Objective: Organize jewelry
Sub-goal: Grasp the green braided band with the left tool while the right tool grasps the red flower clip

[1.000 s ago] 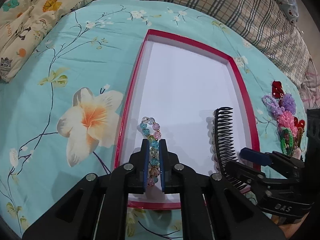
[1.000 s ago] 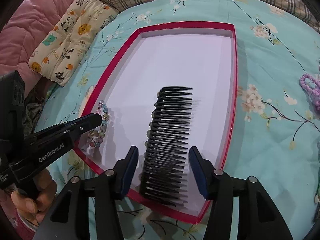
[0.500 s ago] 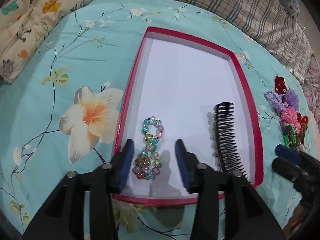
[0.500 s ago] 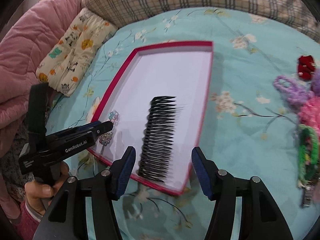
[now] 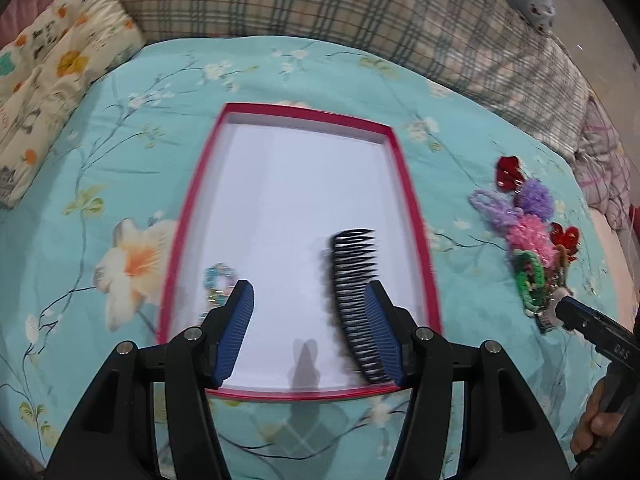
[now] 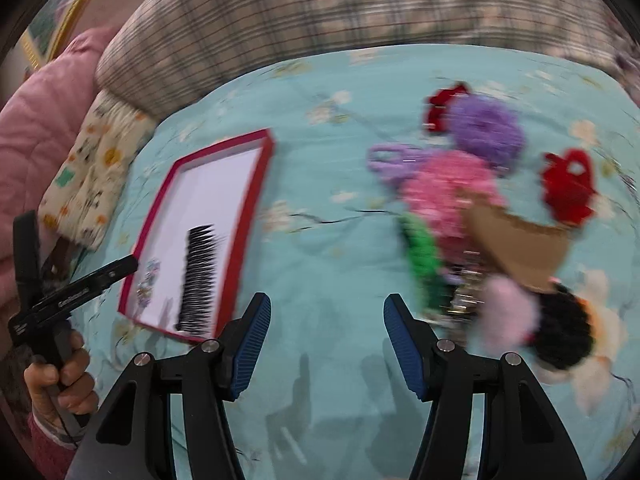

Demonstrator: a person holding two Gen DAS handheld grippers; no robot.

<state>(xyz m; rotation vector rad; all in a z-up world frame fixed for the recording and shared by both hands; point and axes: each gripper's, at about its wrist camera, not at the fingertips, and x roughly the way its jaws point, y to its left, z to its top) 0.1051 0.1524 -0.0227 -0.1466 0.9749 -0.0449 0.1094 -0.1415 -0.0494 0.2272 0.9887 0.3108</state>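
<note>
A red-rimmed tray (image 5: 404, 176) with a white floor lies on the teal floral bedspread. In it lie a black comb (image 5: 354, 272) on the right and a pastel bead bracelet (image 5: 218, 282) at the left, partly hidden by my finger. My left gripper (image 5: 310, 328) is open and empty above the tray's near end. My right gripper (image 6: 326, 344) is open and empty over bare bedspread, between the tray (image 6: 256, 200) and a pile of hair ties and clips (image 6: 480, 200). The comb (image 6: 198, 276) and bracelet (image 6: 148, 280) also show in the right wrist view.
The pile shows in the left wrist view (image 5: 528, 248) right of the tray. A plaid quilt (image 5: 320, 4) runs along the back, a printed cushion (image 5: 44, 72) lies at the back left, and a pink quilt (image 6: 40, 128) is beyond it.
My left gripper opened, let go of the bracelet in the tray and drew back. My right gripper left the comb in the tray and swung right toward the pile.
</note>
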